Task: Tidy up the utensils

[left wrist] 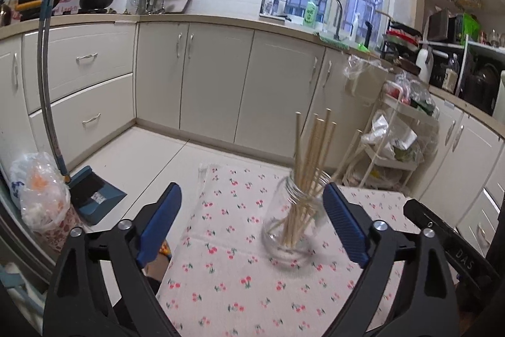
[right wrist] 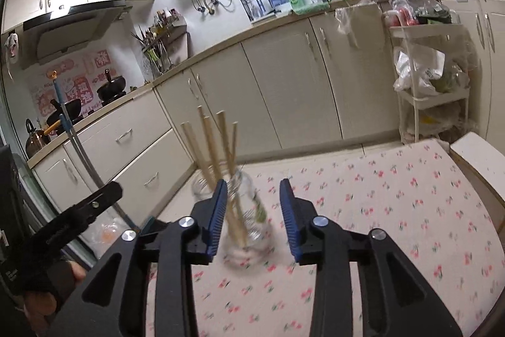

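Observation:
A clear glass jar point(left wrist: 293, 229) holding several wooden chopsticks point(left wrist: 312, 153) stands upright on a table with a cherry-print cloth point(left wrist: 227, 283). My left gripper point(left wrist: 252, 190) is wide open, and the jar stands just ahead, close to its right finger, with the pads off the glass. In the right wrist view the jar point(right wrist: 243, 223) and its chopsticks point(right wrist: 214, 147) sit just beyond my right gripper point(right wrist: 254, 183), partly hidden behind its left finger. Its jaws stand apart with nothing pinched between them. The cloth point(right wrist: 394, 210) stretches away to the right.
A white box point(right wrist: 476, 160) sits at the table's far right edge. On the floor to the left are a blue dustpan point(left wrist: 94, 198) with a long-handled broom and a plastic bag point(left wrist: 41, 195). A white trolley point(left wrist: 394, 153) loaded with bags stands against the cabinets.

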The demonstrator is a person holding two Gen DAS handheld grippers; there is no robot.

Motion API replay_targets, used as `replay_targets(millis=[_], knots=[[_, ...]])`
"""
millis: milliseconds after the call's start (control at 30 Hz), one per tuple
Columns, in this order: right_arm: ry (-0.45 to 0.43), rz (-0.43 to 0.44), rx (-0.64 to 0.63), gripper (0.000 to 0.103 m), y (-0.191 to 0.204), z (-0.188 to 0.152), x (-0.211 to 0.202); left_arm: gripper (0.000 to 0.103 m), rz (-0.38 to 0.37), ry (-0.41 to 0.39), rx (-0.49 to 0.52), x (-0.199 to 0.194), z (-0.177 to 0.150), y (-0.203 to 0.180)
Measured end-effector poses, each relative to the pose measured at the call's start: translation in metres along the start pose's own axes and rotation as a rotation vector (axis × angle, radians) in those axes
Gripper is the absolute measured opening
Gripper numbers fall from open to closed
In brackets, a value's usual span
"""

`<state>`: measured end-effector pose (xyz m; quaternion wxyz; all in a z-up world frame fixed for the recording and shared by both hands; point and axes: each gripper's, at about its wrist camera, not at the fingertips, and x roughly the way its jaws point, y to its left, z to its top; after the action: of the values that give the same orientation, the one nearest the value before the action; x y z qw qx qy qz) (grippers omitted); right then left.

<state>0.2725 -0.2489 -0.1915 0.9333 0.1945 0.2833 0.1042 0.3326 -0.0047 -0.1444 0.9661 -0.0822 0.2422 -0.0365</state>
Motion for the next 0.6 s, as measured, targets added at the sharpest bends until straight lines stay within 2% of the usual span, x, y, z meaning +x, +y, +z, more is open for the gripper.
replay_targets(millis=[67,133,300,600], knots=[[0.013,-0.002,0.006,0.048,0.005,-0.003,-0.012,0.092,0.004,0.012,0.010,-0.012,0.001,-0.005],[0.023,-0.003,0.002,0.051,0.011,-0.005,-0.030,0.095,0.011,0.024,0.024,-0.027,0.000,-0.011],[0.046,-0.031,0.009,0.064,0.023,-0.008,-0.071,0.095,0.032,0.068,0.041,-0.061,0.000,-0.018],[0.036,-0.093,-0.028,0.087,0.050,0.003,-0.148,0.095,0.093,0.118,0.097,-0.129,0.005,-0.030]])
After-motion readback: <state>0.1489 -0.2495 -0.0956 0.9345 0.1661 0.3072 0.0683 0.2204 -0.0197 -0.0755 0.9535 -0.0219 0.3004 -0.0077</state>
